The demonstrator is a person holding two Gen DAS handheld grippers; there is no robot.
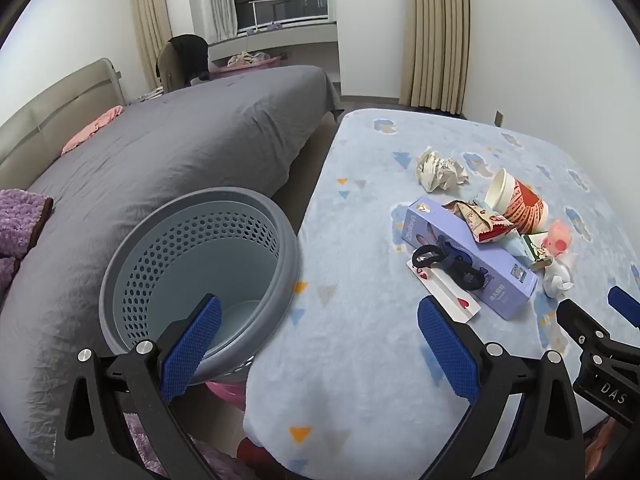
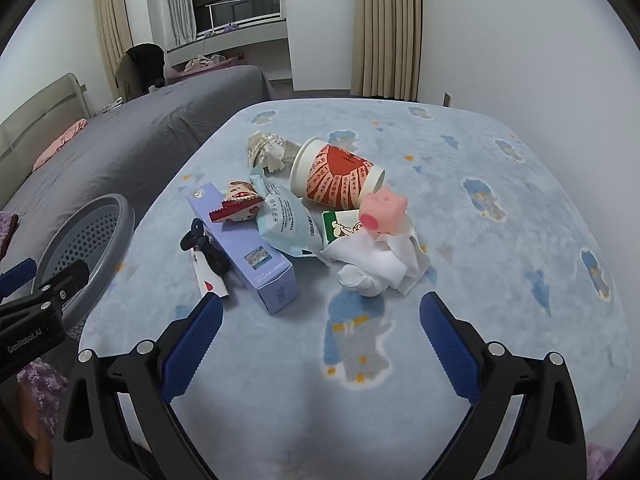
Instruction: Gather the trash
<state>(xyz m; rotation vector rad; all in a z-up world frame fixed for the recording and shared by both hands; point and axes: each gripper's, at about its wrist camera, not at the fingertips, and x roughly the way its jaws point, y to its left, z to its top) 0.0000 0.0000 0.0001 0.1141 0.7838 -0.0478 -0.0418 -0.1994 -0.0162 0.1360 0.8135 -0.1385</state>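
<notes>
From the left wrist we read "DAS" on the right gripper point(image 1: 600, 320) at the far right; our left gripper point(image 1: 320, 328) hangs released between a grey perforated bin point(image 1: 192, 256) and the blue fleece table point(image 1: 360, 360), a grey bed point(image 1: 180, 140) behind. The right wrist shows "GenRobot.AI" at the left, jaws spread and empty near the trash pile: red paper cup point(image 2: 340, 180), purple box point(image 2: 248, 248), white tissue point(image 2: 380, 264).

crumpled paper point(image 2: 267, 151), tipped red paper cup point(image 2: 338, 178), purple box point(image 2: 244, 240), wrappers point(image 2: 286, 222) and white tissue point(image 2: 380, 264) clustered on the surface, grey perforated bin point(image 1: 200, 276) beside it
</notes>
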